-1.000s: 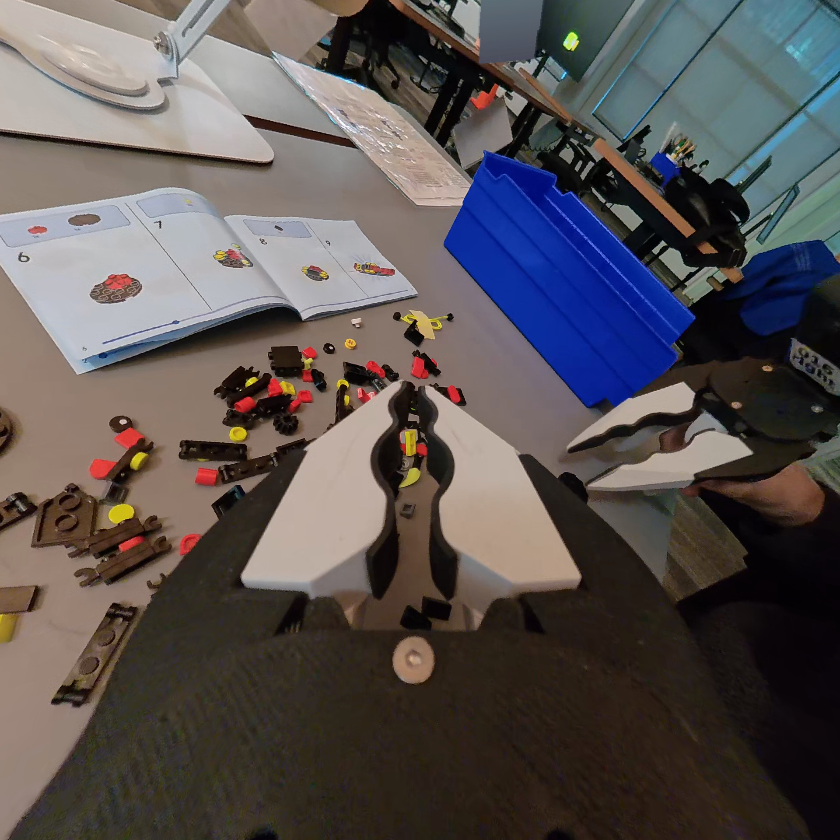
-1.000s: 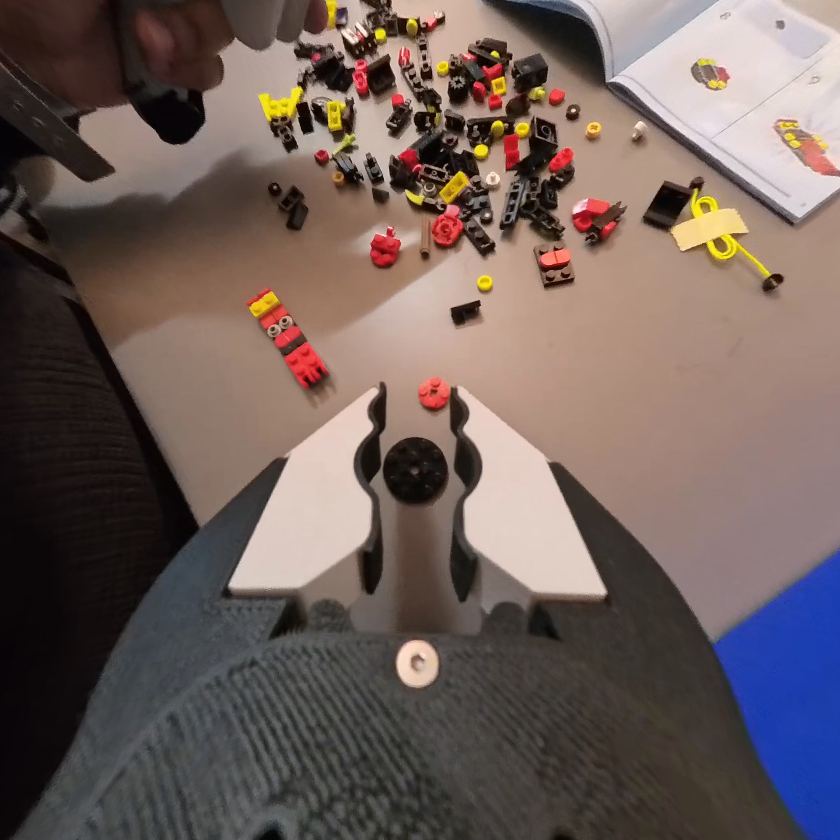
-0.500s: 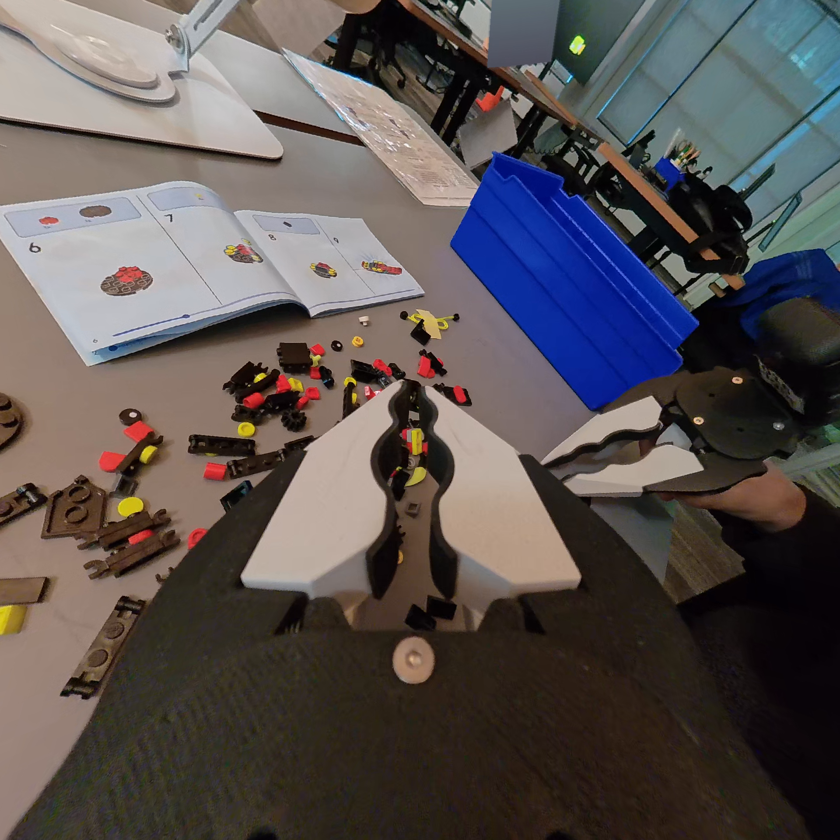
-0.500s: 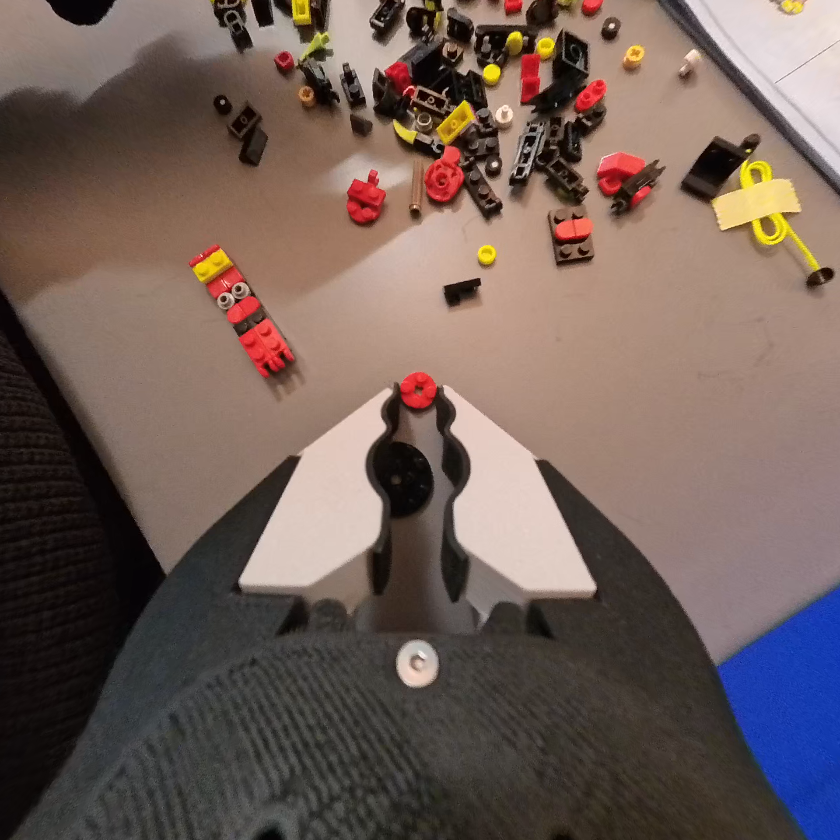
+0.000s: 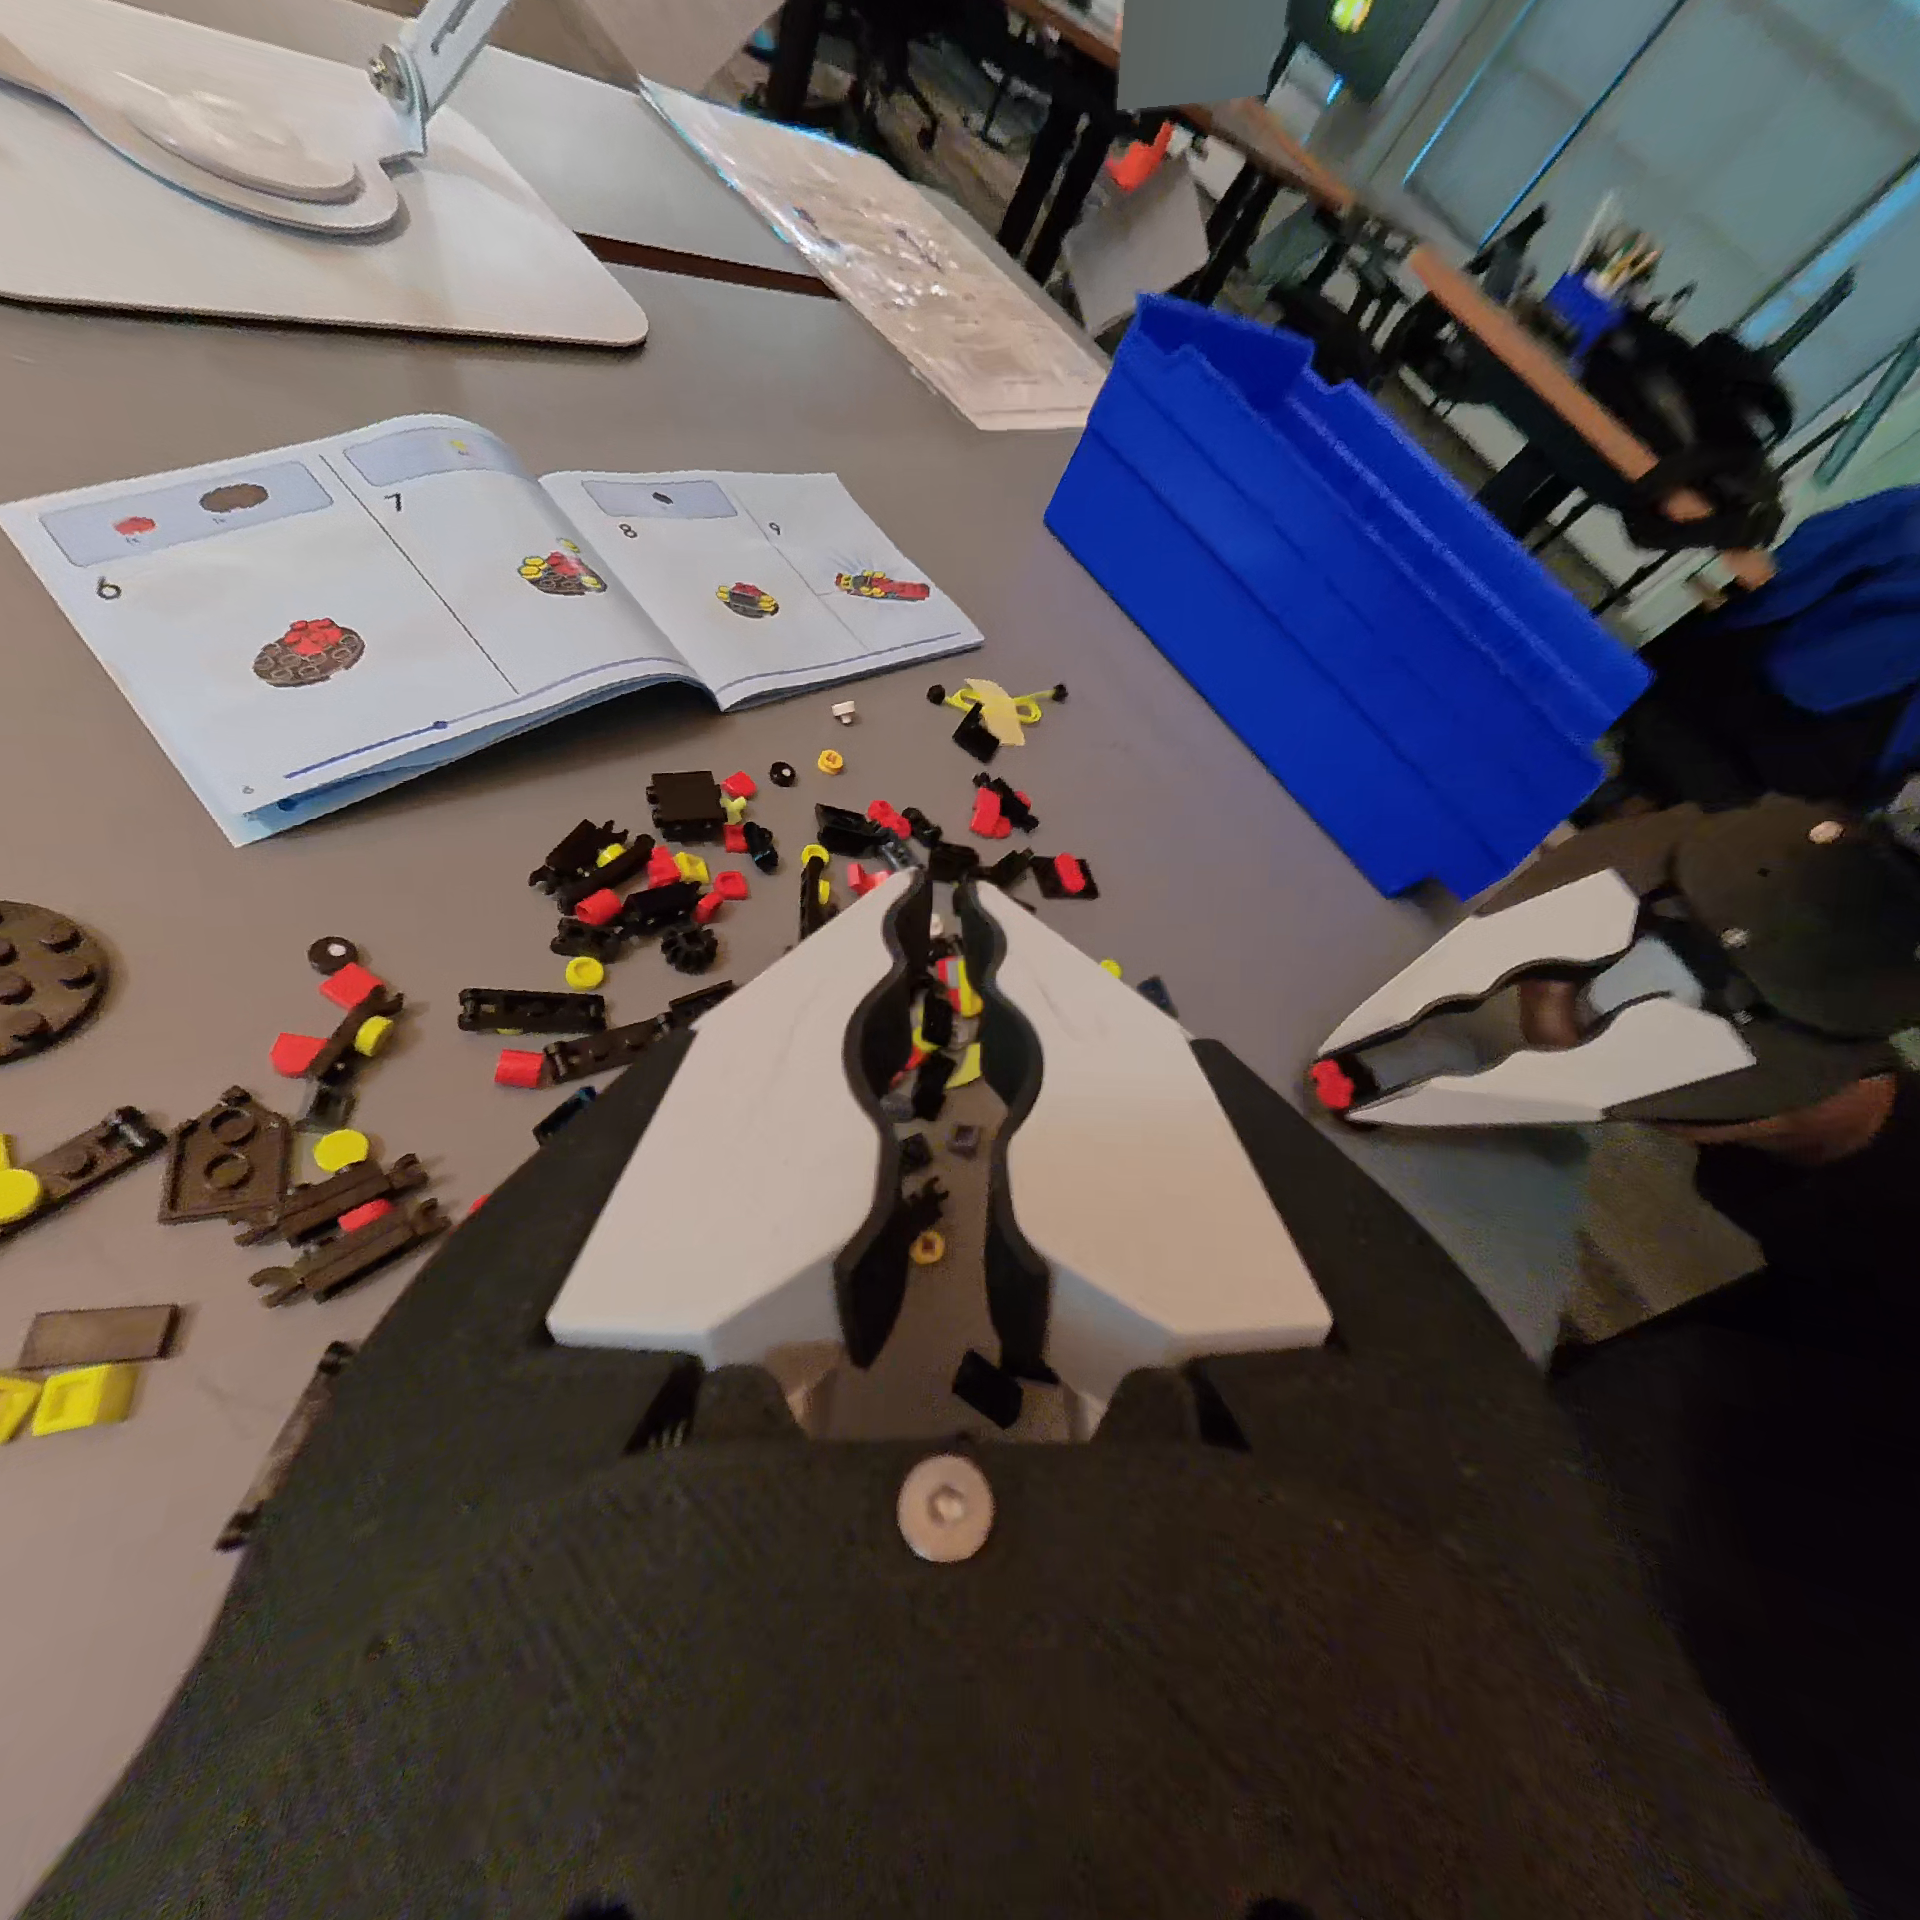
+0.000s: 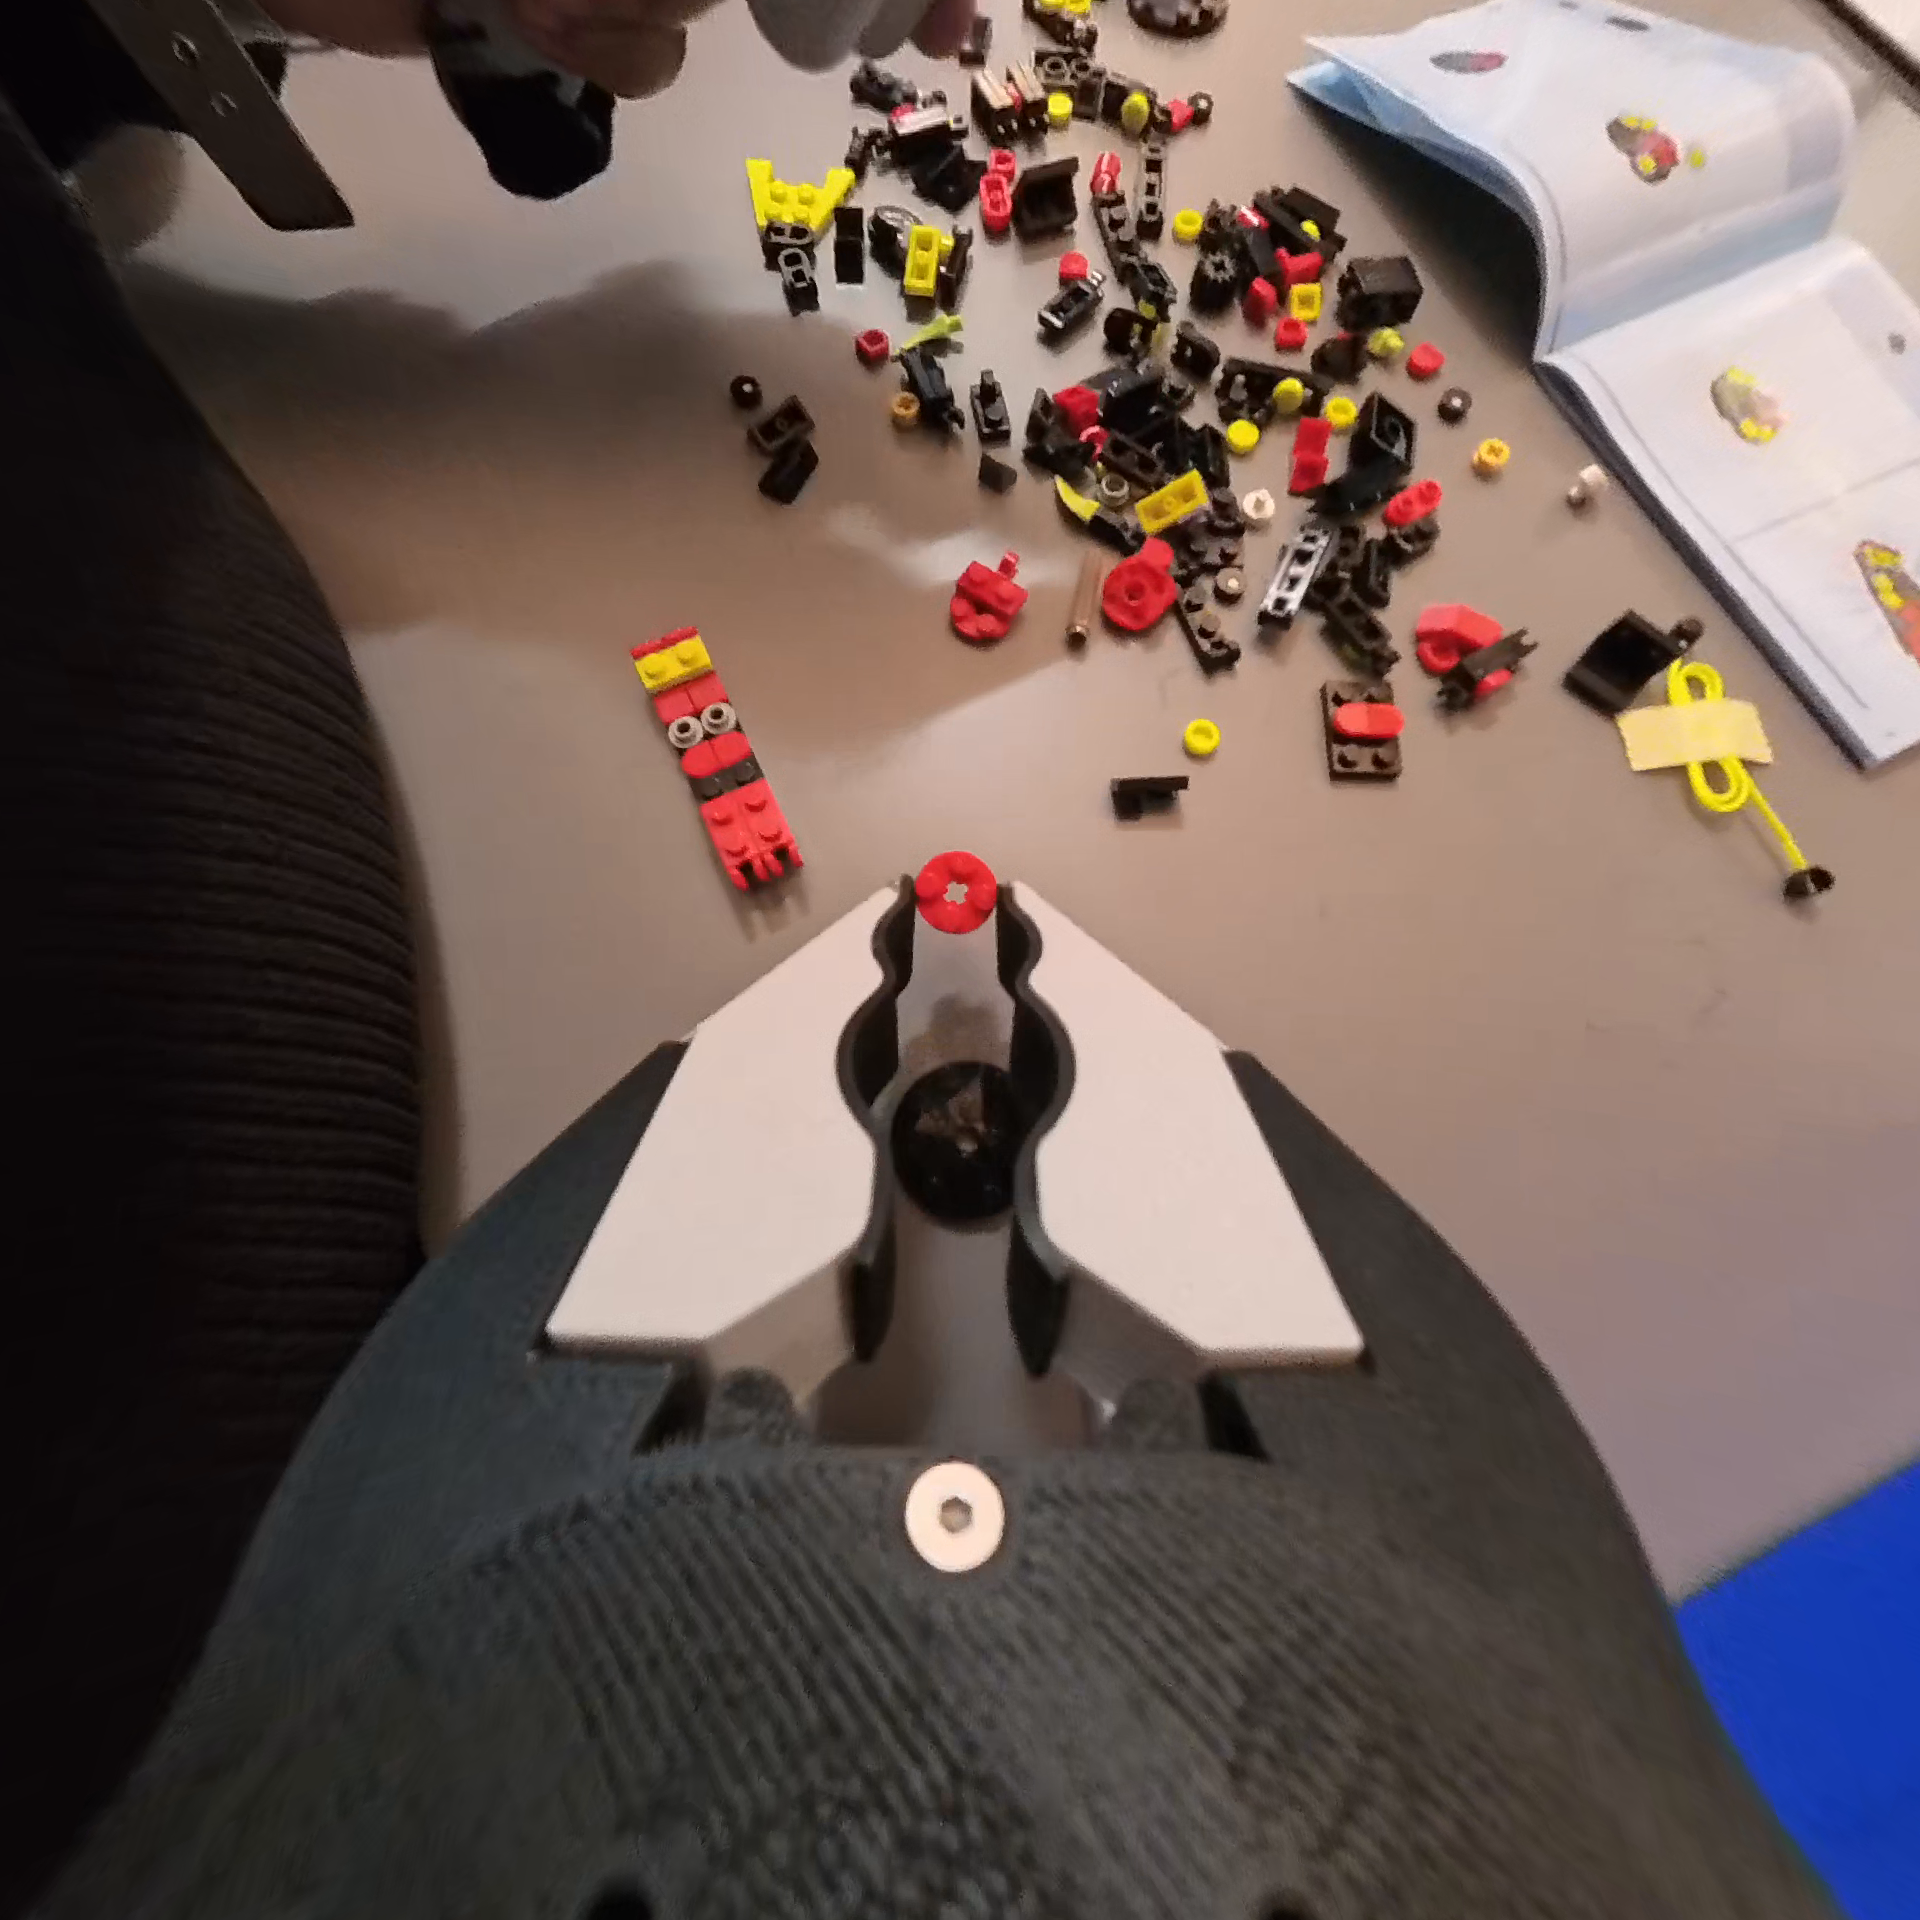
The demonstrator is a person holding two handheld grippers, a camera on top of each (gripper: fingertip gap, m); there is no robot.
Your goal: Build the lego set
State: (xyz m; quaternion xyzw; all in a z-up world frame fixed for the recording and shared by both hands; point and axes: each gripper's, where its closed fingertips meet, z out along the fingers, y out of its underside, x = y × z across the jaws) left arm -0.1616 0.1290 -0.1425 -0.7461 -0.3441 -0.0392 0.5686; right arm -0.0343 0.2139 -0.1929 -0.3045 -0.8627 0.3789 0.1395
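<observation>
My right gripper (image 6: pixel 954 896) is shut on a small red round piece (image 6: pixel 954 891), pinched at the fingertips just above the grey table. A black round piece (image 6: pixel 961 1143) sits farther back in the gap between its fingers. The same gripper shows in the left wrist view (image 5: pixel 1335 1086) with the red piece (image 5: pixel 1328 1081) at its tip. A built strip of red, yellow and black pieces (image 6: pixel 717 758) lies to its left. My left gripper (image 5: pixel 940 888) is shut and empty, over the pile of loose pieces (image 5: pixel 727 883). The pile also shows in the right wrist view (image 6: pixel 1195 416).
An open instruction booklet (image 5: pixel 468 603) lies behind the pile. A blue bin (image 5: pixel 1330 623) stands at the right. A dark round plate (image 5: pixel 42 977) is at the left edge. A white stand base (image 5: pixel 312 239) is at the back. A taped yellow string (image 6: pixel 1704 748) lies near the booklet. My right fingertips sit around 15 cm from my left ones.
My right gripper has closed on the red round piece and drawn back from the table with it. In the left wrist view it has come lower and closer. My left gripper stays shut.
</observation>
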